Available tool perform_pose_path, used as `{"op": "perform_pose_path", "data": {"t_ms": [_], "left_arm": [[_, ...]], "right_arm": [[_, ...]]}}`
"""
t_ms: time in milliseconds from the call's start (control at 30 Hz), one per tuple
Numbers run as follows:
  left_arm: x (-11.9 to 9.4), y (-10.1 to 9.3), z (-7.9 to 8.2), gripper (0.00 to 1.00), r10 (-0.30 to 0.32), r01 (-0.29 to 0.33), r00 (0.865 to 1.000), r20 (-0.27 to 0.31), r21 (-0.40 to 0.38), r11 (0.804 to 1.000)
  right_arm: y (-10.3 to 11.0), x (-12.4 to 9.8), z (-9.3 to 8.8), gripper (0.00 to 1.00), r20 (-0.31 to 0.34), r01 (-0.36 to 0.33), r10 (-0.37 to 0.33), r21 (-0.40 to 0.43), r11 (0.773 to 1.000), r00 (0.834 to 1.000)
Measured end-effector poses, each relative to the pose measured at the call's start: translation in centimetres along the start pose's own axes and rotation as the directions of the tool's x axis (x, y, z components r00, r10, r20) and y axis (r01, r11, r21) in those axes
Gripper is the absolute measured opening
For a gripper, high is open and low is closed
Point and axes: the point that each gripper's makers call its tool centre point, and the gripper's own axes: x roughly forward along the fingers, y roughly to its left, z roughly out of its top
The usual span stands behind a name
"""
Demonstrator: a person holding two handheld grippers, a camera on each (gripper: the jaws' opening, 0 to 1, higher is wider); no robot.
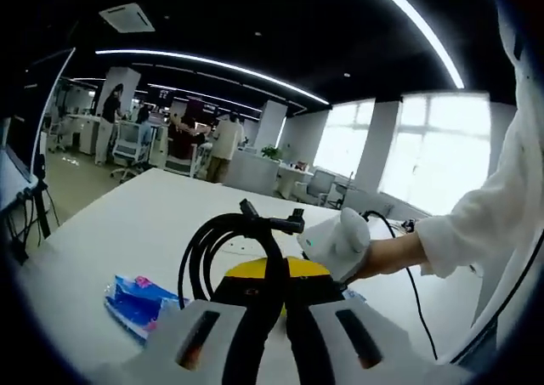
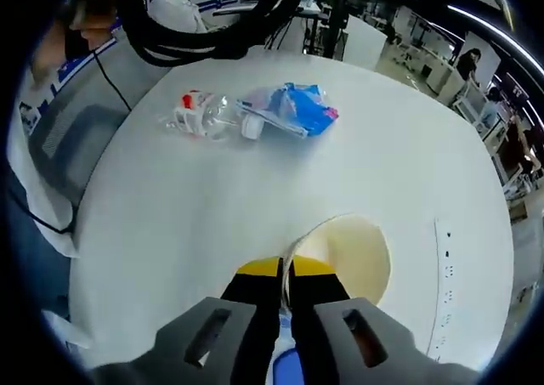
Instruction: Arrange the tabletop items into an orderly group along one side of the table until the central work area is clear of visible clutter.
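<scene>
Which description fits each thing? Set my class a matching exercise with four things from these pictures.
Things
1. cable coil
2. packet
3. bottle
4. disc

Descriptions
a. blue, lying on the table
b. cream, edge clamped by the right gripper
c. black, held up by the left gripper
d. clear and crumpled, with a red label

Pairs: 1-c, 2-a, 3-d, 4-b

Both the left gripper (image 1: 274,334) and the right gripper (image 2: 285,334) have pale grey bodies with dark slots, black jaws and yellow parts ahead of them. Right of the left jaws, the person wears a loose white sleeve (image 1: 480,223).
</scene>
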Motion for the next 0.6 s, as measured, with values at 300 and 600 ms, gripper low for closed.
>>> {"op": "perform_pose_path", "data": {"t_ms": [300, 600], "left_arm": [[-0.2, -0.1, -0.2, 0.02, -0.014, 0.014, 1.000, -0.008, -0.011, 1.000], [0.1, -0.6, -1.2, 0.02, -0.013, 0.014, 0.999, -0.051, 0.025, 1.000]], "right_arm": [[-0.3, -0.2, 0.8, 0.11, 0.031, 0.017, -0.018, 0.022, 1.000, 0.999], [-0.7, -1.8, 1.2, 0.24, 0.090, 0.044, -0.051, 0.077, 0.996, 0.995]]}}
